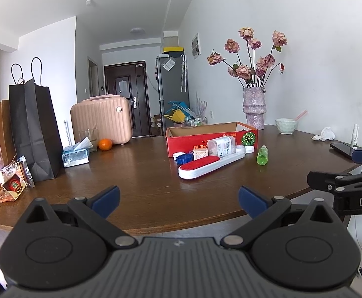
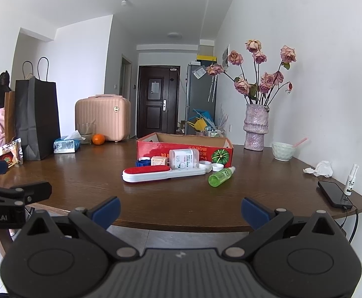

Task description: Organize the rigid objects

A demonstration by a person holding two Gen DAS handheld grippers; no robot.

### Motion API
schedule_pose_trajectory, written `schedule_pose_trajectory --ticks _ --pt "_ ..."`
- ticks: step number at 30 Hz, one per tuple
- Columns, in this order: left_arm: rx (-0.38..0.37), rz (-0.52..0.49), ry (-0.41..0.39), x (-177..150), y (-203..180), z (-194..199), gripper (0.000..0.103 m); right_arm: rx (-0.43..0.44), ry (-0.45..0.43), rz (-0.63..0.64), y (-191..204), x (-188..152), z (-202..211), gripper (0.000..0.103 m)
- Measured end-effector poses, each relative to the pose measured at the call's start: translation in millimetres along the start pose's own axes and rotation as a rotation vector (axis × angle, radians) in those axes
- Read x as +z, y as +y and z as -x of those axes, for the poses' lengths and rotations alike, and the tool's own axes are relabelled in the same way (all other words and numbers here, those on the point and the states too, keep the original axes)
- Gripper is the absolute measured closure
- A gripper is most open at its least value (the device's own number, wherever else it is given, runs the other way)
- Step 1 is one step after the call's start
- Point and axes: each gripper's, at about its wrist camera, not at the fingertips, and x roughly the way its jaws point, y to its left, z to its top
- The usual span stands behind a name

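Dark wood table [image 2: 181, 203] is carrying red box [image 2: 156, 146], lint brush [image 2: 163, 173], green bottle [image 2: 220, 176], phone [image 2: 334, 193], vase [image 2: 255, 129], bowl [image 2: 283, 151].

The left gripper [image 1: 179, 200] is held level and points forward, its two blue-tipped fingers [image 1: 106, 200] spread wide apart with nothing between them. The right gripper [image 2: 180, 210] sits in the same pose, level and forward, its blue-tipped fingers [image 2: 255, 212] also spread wide and holding nothing. The two are side by side and close together: each shows at the edge of the other's view, black linkage and one blue finger visible.
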Motion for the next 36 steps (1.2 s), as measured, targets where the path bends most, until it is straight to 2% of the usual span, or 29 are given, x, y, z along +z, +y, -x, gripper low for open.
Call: schedule_pose_trajectory --ticks 11,16,18,21,23,25,27,32,36 --pt "-0.005 0.003 -0.004 -1 2 -4 0.0 0.004 0.0 0.001 0 0 0 0.0" --pt "-0.022 0.023 0.035 0 11 -25 0.0 -0.023 -0.026 0.043 -3 3 -7 0.0" --pt "0.007 0.036 0.039 0 16 -37 0.0 -0.05 -0.048 0.062 -6 6 -12 0.0" --pt "0.05 0.059 -0.016 -3 21 -51 0.0 -0.037 -0.05 0.033 -13 11 -26 0.0" --pt "0.058 0.113 -0.062 -6 26 -61 0.0 -0.034 -0.034 0.013 -17 13 -39 0.0" --pt "0.055 0.152 -0.065 -4 30 -73 0.0 -0.034 -0.005 -0.004 -21 15 -55 0.0" --pt "0.034 0.155 -0.034 1 33 -91 0.0 -0.035 0.018 -0.037 -27 18 -71 0.0" --pt "0.005 0.037 0.064 9 25 -144 0.0 -0.014 0.118 -0.136 -50 26 -126 0.0" --pt "-0.091 -0.015 0.185 16 18 -195 0.0 -0.039 0.172 -0.192 -72 29 -171 0.0"
